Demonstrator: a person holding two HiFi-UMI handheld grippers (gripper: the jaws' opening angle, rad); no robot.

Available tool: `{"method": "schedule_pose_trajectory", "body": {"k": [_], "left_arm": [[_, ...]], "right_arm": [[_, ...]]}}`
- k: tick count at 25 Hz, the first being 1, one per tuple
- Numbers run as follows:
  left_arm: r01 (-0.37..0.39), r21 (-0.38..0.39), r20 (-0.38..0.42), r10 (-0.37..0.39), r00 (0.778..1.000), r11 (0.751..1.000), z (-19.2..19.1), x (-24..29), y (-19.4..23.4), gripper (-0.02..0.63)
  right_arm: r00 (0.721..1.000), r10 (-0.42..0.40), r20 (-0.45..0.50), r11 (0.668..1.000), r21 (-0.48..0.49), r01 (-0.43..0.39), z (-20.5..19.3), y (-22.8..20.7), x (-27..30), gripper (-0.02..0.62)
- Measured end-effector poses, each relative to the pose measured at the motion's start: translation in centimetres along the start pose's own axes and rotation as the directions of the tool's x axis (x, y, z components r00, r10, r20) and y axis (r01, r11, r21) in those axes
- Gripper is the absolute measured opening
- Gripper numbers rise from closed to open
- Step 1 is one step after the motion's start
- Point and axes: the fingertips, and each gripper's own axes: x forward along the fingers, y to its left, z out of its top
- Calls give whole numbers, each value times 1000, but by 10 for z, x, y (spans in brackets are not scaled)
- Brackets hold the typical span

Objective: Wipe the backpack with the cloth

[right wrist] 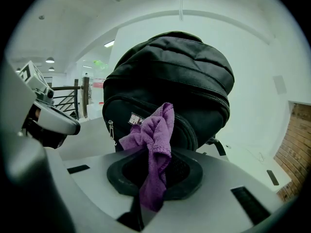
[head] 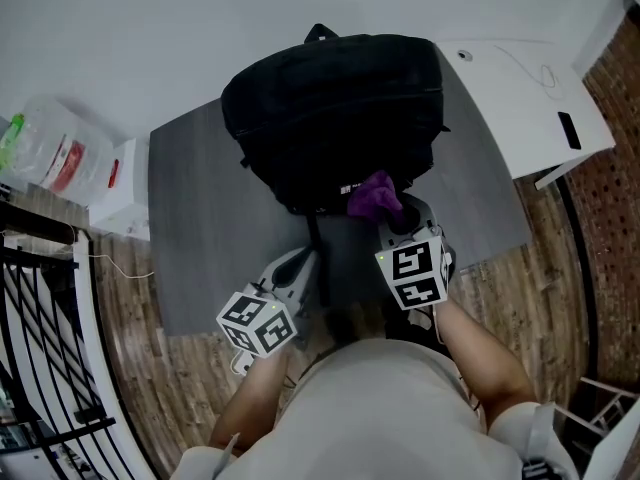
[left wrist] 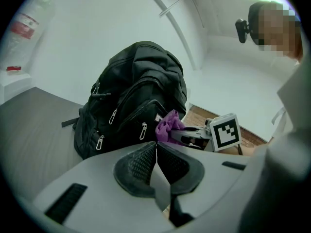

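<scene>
**Grey table by a white wall: backpack ahead of both claws**

A grey table (head: pixel 200 228) stands on a wooden floor (head: pixel 560 268) against a plain white wall. On it, straight ahead of both claws, sits the black backpack (head: pixel 335 108), its zippered front turned toward them. A white desk (head: pixel 530 98) lies off beyond the right claw's outer side.

The right claw (right wrist: pixel 155 159) is clenched on the purple cloth (right wrist: pixel 155 130). The cloth bunches up past the claw's tips right at the lower front of the backpack, and I can't quite tell whether it presses on it. A tail of cloth hangs back through the jaws.

The left claw (left wrist: pixel 156 147) is pinched together with nothing in it, just short of the backpack's base. A black strap (head: pixel 318 258) runs down the table between the two claws.
</scene>
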Motion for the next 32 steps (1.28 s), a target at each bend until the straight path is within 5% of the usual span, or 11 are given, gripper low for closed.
{"method": "schedule_pose_trajectory", "body": {"k": [9,18,25,29,32], "left_arm": [[41,15,-23,-40,999,999,0,10,-10,5],[76,88,-52,-72,996,993,9,18,-20,6],[-36,215,-39,46,998,976,32,22,-6,39],[-144,385,16,150,989,912,50,14,-3,113],[-223,560,122,187,975,798,85,5,-17,162]], "right_arm": [[997,-77,-16,997,-26,76,-16,-24,-13,57],[968,-247,-51,968,33,249,-48,-87,-31,56],[952,-302,-53,949,76,306,-58,-109,-47,56],[950,-306,-54,946,92,310,-66,-114,-51,57],[954,-292,-64,950,99,297,-73,-109,-53,57]]}}
